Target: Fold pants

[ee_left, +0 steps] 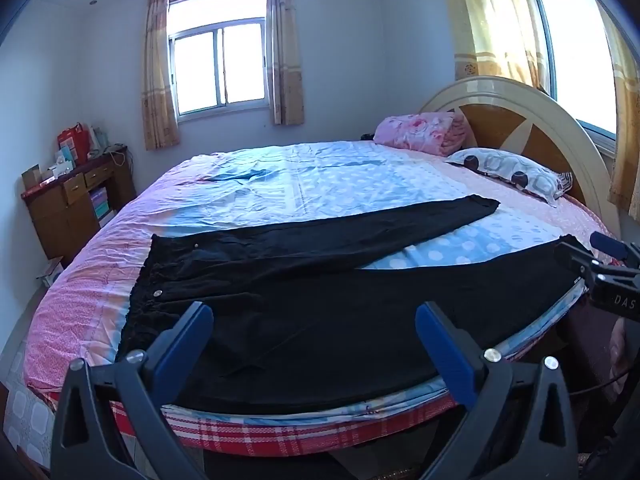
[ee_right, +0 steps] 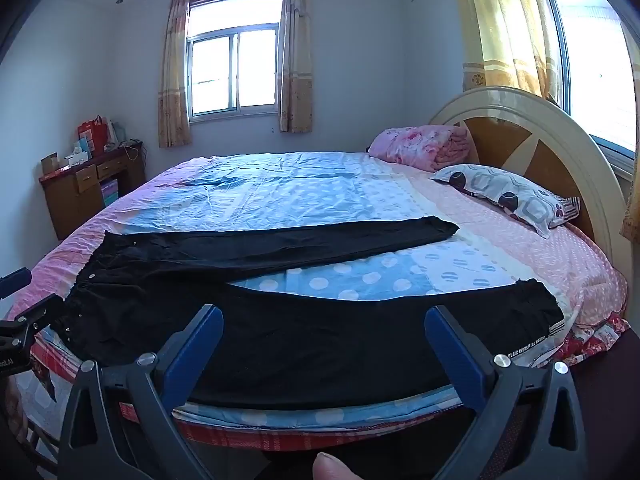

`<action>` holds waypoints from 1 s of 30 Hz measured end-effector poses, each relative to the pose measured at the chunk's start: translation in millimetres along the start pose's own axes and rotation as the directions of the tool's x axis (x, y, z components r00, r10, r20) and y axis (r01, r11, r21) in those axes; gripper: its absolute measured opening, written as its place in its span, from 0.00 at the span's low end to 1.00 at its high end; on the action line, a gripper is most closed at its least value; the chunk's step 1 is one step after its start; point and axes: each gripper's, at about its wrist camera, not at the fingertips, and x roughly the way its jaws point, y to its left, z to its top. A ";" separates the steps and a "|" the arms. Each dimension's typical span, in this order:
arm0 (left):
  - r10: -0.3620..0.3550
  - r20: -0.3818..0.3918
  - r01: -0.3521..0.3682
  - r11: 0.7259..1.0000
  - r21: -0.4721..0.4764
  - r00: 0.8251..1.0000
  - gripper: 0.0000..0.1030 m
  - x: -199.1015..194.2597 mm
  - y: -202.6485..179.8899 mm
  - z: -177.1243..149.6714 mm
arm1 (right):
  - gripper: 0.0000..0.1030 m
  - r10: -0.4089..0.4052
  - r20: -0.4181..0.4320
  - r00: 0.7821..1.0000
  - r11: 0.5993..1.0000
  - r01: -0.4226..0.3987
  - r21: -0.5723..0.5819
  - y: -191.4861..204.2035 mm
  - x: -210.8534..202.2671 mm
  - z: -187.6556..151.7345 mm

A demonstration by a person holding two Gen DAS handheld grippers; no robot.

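Lying flat on bed (ee_left: 280, 184): black pants (ee_left: 320, 280) | both jaws apart, above near leg

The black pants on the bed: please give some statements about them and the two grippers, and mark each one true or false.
1. The black pants lie spread out, legs apart. True.
2. The left gripper is shut on the waistband. False: it is open and holds nothing.
3. The right gripper is open. True.
4. The patterned pillow lies on top of the pants. False: it lies apart from them, by the headboard.
5. A folded pink blanket sits near the headboard. True.
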 end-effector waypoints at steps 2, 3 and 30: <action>0.000 -0.002 0.000 1.000 -0.004 1.000 1.00 0.9 1.8 -0.1 | 0.99 -0.001 -0.003 1.000 1.000 0.001 0.000 -3.4 1.5 -1.4; 0.001 -0.003 -0.001 1.000 -0.006 1.000 1.00 0.9 2.1 0.1 | 0.99 0.001 -0.003 1.000 1.000 -0.001 0.001 -5.4 2.1 -2.0; -0.001 -0.006 0.001 1.000 -0.019 1.000 1.00 1.5 4.4 0.5 | 0.99 -0.017 -0.013 1.000 1.000 0.017 -0.005 6.1 6.7 -1.6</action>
